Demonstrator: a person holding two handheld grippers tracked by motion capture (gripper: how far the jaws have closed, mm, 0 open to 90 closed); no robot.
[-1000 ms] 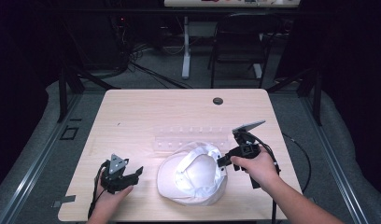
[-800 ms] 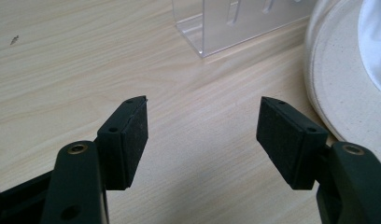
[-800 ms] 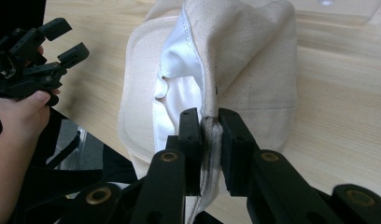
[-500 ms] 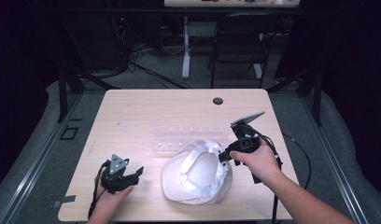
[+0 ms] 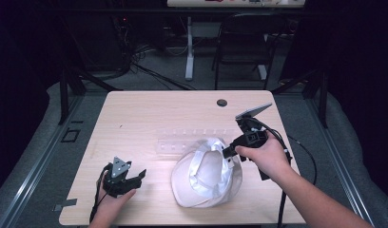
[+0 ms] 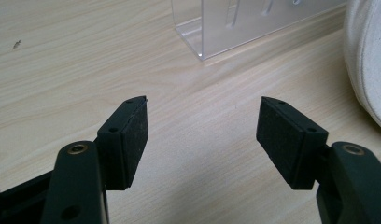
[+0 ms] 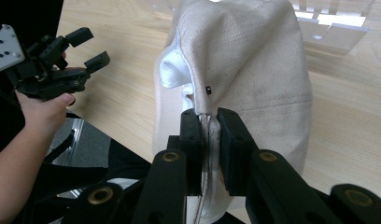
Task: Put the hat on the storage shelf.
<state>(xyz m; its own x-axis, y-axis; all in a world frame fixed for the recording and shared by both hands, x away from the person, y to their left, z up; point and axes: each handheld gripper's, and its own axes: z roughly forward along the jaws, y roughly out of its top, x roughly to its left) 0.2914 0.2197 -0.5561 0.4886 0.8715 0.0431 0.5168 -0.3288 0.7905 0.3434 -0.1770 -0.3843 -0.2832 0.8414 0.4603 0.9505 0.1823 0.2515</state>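
The right gripper [image 7: 208, 122] is clamped on the rim of the white cap [image 5: 206, 173], which hangs from its jaws, tilted, its lower edge apparently touching the wooden table [image 5: 149, 114]. The left gripper [image 5: 135, 176], jaws spread and holding nothing, rests left of the cap, apart from it. A clear plastic rack [image 5: 182, 140] lies just behind the cap.

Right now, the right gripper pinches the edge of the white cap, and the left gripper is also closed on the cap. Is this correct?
Not quite. The left gripper is open and holds nothing, as the left gripper view shows; the white cap lies beside it. The right gripper does pinch the cap's edge.
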